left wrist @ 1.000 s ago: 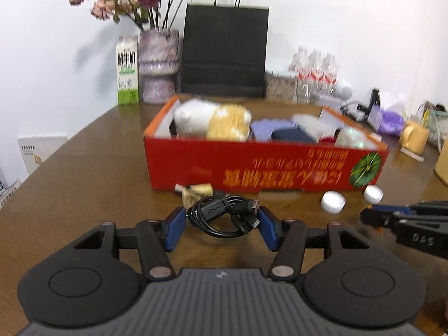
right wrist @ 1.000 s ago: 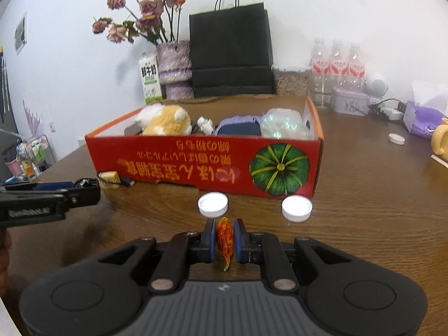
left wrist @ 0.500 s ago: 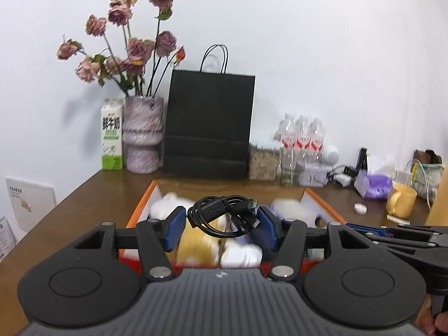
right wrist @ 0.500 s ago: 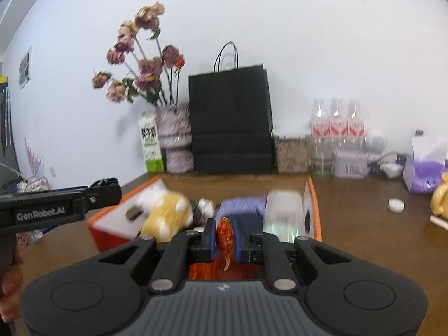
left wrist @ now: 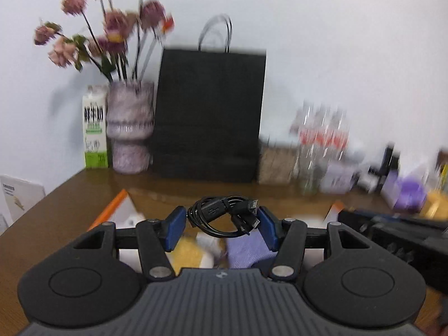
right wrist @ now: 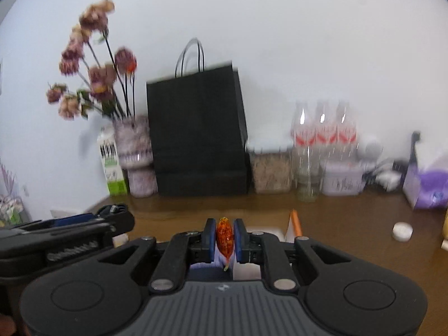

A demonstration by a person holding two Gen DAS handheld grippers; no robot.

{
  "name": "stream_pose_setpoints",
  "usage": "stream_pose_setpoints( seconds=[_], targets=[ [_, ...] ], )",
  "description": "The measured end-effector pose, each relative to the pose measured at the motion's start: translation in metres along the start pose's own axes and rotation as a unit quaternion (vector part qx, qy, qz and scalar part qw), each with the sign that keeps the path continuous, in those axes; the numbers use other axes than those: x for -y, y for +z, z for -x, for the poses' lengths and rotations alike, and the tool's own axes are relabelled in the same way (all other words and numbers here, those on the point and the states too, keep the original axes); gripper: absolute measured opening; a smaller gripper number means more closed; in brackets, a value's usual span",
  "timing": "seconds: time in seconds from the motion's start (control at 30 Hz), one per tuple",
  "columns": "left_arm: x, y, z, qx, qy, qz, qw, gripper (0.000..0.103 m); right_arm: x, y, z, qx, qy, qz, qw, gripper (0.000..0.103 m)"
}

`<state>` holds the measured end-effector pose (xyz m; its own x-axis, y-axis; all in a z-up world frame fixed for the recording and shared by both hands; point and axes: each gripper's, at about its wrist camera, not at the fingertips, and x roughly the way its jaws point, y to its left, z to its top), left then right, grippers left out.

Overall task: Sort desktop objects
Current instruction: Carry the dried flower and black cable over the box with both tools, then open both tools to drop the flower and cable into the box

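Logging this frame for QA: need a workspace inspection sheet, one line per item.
Surface: brown wooden table, bare at right.
Job's things: coiled black USB cable in left tongs; small orange wrapped candy in right tongs; both above orange-edged cardboard box holding soft items, blurred.
Clutter: small white round cap on table.
Grippers: both tongs shut on their loads.
Cables: only the held USB cable; white cords at far right, blurred.
Surroundings: black paper bag, vase of dried pink flowers, green-and-white milk carton, three clear water bottles, white wall.
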<state>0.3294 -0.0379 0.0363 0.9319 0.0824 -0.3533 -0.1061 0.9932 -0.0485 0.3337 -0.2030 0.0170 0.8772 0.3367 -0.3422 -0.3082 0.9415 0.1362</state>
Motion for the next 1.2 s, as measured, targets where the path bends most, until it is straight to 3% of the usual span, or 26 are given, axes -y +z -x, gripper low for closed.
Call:
stream_pose_setpoints(
  seconds=[0.2, 0.57, 0.6, 0.67, 0.7, 0.8, 0.83, 0.87, 0.9, 1.2],
  targets=[
    [-0.001, -0.013, -0.011, -0.013, 0.019, -0.018, 0.9996, 0.057, 0.002, -0.013, -0.011, -0.029, 0.007, 0.003, 1.000, 0.012],
    [0.001, -0.019, -0.006, -0.003, 0.032, -0.036, 0.9988, 0.061, -0.003, -0.025, -0.009, -0.031, -0.001, 0.016, 0.999, 0.015],
    [0.002, -0.019, -0.004, 0.002, 0.036, -0.038, 0.9986, 0.070, -0.003, -0.025, -0.008, -0.028, -0.003, 0.017, 0.999, 0.018],
    [0.002, -0.019, 0.003, 0.023, 0.037, -0.040, 0.9982, 0.088, -0.003, -0.024, -0.005, -0.025, -0.002, 0.019, 0.999, 0.040],
    [0.001, -0.019, 0.008, 0.040, 0.041, -0.039, 0.9976, 0.090, -0.004, -0.023, -0.002, -0.022, 0.000, 0.019, 1.000, 0.057],
    [0.000, -0.015, 0.018, 0.068, 0.068, -0.035, 0.9947, 0.103, -0.003, -0.019, 0.009, 0.001, -0.007, 0.020, 1.000, 0.075],
    [-0.002, -0.015, 0.021, 0.077, 0.072, -0.026, 0.9941, 0.103, -0.002, -0.018, 0.012, 0.008, -0.010, 0.018, 1.000, 0.092],
    [-0.004, -0.014, 0.023, 0.080, 0.071, -0.020, 0.9941, 0.103, -0.001, -0.017, 0.015, 0.015, -0.009, 0.016, 1.000, 0.099],
    [-0.005, -0.014, 0.024, 0.079, 0.069, -0.017, 0.9943, 0.103, -0.001, -0.016, 0.016, 0.022, -0.007, 0.015, 1.000, 0.103],
    [-0.004, -0.014, 0.026, 0.077, 0.079, -0.021, 0.9937, 0.103, -0.005, -0.017, 0.020, 0.025, -0.005, 0.022, 0.999, 0.103]
  ],
)
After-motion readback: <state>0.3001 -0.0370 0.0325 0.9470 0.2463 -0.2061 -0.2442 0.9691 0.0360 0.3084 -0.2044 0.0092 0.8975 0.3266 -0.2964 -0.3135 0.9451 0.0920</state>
